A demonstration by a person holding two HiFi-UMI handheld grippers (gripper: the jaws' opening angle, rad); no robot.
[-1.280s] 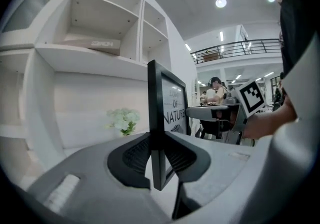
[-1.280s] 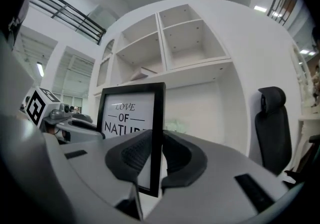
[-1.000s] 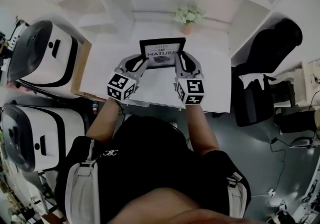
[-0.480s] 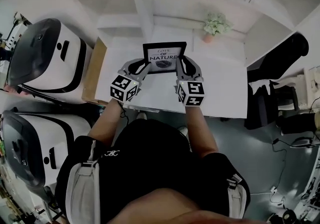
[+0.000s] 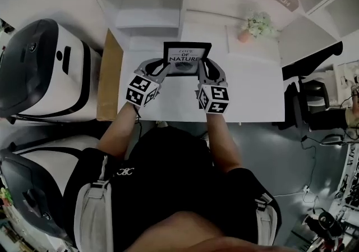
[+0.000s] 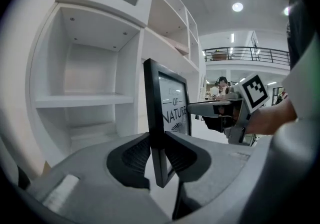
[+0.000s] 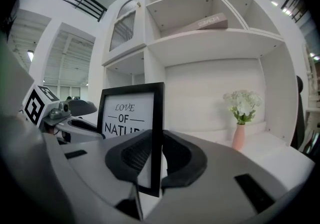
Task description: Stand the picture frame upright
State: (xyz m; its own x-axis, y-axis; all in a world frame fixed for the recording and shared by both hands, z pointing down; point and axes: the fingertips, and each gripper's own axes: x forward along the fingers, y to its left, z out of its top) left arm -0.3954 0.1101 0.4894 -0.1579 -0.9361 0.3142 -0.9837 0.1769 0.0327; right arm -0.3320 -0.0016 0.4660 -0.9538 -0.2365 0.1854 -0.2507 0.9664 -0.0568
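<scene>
You hold the picture frame point(image 5: 187, 59) between 2 tongs, 1 on each side edge. The left tongs point(image 5: 161, 67) clamp the frame's left edge low down, the black moulding pinched between ribbed pads. The right tongs point(image 5: 205, 68) clamp the right edge the same way. Both sets stand narrow, closed on the frame and nothing else.

The frame faces you, upright, its print reading "LOVE OF NATURE". It sits over the far middle of the white desk point(image 5: 252, 96), close before the white shelf unit point(image 5: 148, 18). A small vase of flowers point(image 5: 256, 25) stands well apart to the far right. No view shows whether the bottom edge touches the desk.

The step in hand looks like placing: the frame is already vertical but carried by you. The next move likely calls for lowering it level until the bottom edge rests on the desk. Then open both tongs together, gently, since an uneven release could tip it.
</scene>
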